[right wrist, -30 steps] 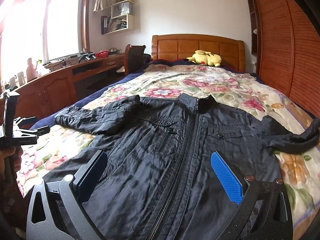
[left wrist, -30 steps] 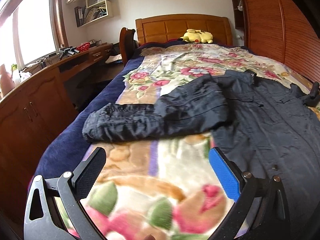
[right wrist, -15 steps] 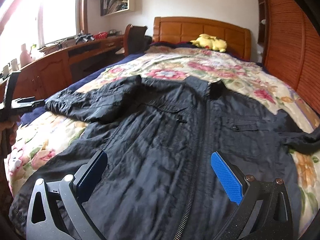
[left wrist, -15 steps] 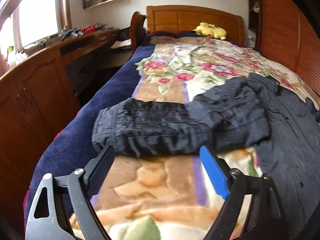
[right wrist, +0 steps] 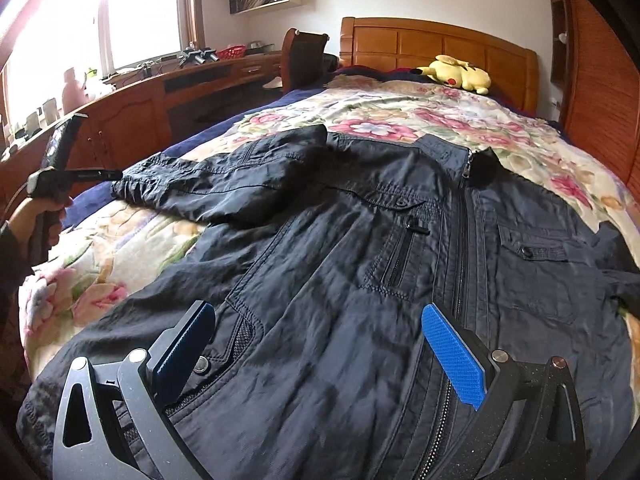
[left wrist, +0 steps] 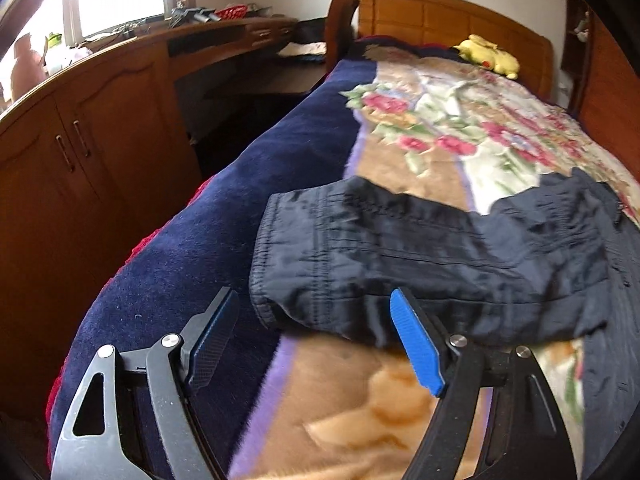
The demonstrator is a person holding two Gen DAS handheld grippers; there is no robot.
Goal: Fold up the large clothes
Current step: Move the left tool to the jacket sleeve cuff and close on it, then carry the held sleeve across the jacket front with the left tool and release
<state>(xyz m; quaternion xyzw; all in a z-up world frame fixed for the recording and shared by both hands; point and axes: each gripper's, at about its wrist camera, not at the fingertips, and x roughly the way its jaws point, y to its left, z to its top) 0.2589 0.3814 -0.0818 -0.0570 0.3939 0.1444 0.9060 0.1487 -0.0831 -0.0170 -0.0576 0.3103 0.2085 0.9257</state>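
The jacket (right wrist: 360,264) lies front up on the bed (right wrist: 460,120), zipped, collar at the far end. Its left sleeve (left wrist: 400,256) stretches out over the blanket toward the bed's left edge. My left gripper (left wrist: 316,340) is spread wide at the sleeve's cuff, the blue pad (left wrist: 416,344) just at the sleeve's near edge and the dark one left of the cuff; nothing is gripped. My right gripper (right wrist: 320,356) is also released, its fingers low over the near hem, one on either side of the zipper (right wrist: 460,248). Only my right view shows the whole jacket body, its chest pockets, and my left hand (right wrist: 40,216) holding its tool beside the cuff. A yellow plush (right wrist: 458,74) sits by the headboard (right wrist: 432,48); a desk (left wrist: 120,92) runs along the left wall.
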